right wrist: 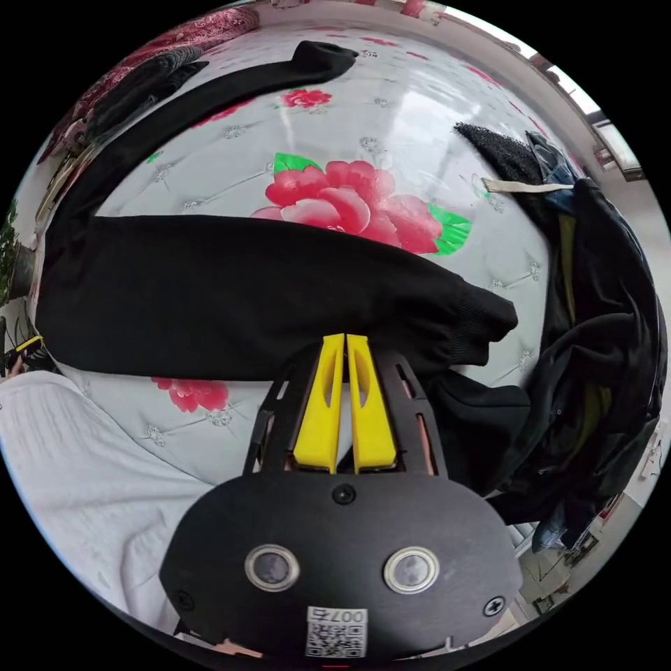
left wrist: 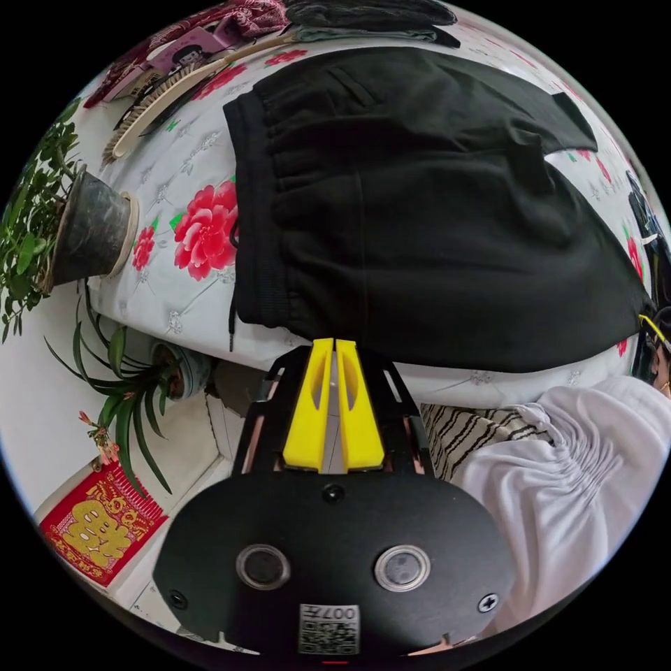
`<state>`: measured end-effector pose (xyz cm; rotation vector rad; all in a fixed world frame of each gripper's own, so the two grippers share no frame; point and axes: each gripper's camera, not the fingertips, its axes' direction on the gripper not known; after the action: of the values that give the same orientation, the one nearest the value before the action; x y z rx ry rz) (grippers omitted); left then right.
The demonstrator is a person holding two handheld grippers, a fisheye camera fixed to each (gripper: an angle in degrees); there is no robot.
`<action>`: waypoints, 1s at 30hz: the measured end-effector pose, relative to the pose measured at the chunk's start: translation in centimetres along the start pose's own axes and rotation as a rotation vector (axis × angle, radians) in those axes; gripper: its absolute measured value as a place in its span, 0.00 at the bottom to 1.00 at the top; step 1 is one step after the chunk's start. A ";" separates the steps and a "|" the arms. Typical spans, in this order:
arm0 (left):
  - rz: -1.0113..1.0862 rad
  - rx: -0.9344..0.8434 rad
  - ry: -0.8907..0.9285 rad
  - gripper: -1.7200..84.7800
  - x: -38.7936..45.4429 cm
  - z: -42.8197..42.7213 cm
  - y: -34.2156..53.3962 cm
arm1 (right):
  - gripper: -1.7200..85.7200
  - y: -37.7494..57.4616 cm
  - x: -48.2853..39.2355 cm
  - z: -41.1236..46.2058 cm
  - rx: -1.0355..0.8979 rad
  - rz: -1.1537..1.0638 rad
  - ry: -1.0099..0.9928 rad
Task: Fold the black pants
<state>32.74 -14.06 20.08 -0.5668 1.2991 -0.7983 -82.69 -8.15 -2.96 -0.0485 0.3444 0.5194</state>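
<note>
Left gripper view. The surface is a bed (left wrist: 189, 168) with a pale quilted cover printed with red flowers. The black pants (left wrist: 419, 210) lie flat across it, the elastic waistband toward the bed's edge with a drawstring hanging over it. Beyond the bed edge stand a potted plant (left wrist: 63, 231) in a dark pot and a second plant (left wrist: 140, 377) with long narrow leaves; a red and gold mat (left wrist: 98, 531) lies on the pale floor. A long-handled brush (left wrist: 175, 91) and folded dark clothing (left wrist: 370, 14) rest at the bed's far side. The left tongs (left wrist: 333, 344) are clenched, yellow jaws nearly together, tips at the near hem of the pants; whether cloth is pinched cannot be told. A person's white sleeve (left wrist: 580, 461) is cut off by the rim.

Right gripper view. One leg of the black pants (right wrist: 244, 300) runs across the bed (right wrist: 419, 91), its ribbed cuff beside the tips; the other leg stretches off toward the far side. A heap of dark garments (right wrist: 601, 335) sits at the bed's end, its contents hard to separate. The right tongs (right wrist: 344, 339) are clenched at the leg's near edge; a grasp cannot be confirmed. A white garment (right wrist: 77, 454) on the person is partly cut off.
</note>
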 end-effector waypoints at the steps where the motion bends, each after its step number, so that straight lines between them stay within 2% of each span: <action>1: -0.004 0.002 0.015 0.01 -0.3 0.3 0.0 | 0.02 -0.6 0.1 -0.4 -0.031 0.007 -0.012; 3: -0.004 0.005 0.028 0.01 -0.7 0.4 -0.2 | 0.02 -1.2 0.4 -2.1 0.021 0.044 -0.035; 5: 0.001 -0.003 0.049 0.01 -1.4 0.5 -0.5 | 0.02 -2.0 0.7 -5.7 0.182 0.090 -0.087; 8: 0.005 -0.017 0.077 0.01 -2.3 0.6 -0.9 | 0.02 -4.6 0.3 -8.5 0.287 0.107 -0.124; 15: 0.015 -0.040 0.107 0.01 -3.8 0.2 -0.8 | 0.05 -14.1 -2.4 -10.2 0.340 0.037 -0.206; 21: -0.057 0.121 0.100 0.03 -8.5 -5.6 -1.3 | 0.09 -23.9 -2.4 -12.1 0.416 0.035 -0.217; 26: -0.003 0.234 0.030 0.09 -11.7 -7.6 -9.9 | 0.12 -34.3 -2.3 -12.3 0.406 -0.006 -0.150; 30: 0.077 0.252 0.020 0.12 -12.6 -7.3 -17.2 | 0.13 -40.5 -3.4 -11.8 0.393 -0.063 -0.097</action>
<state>21.31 -14.36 39.53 -0.3071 1.2087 -0.8893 -69.14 -46.48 -14.62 0.3437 0.3438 0.3832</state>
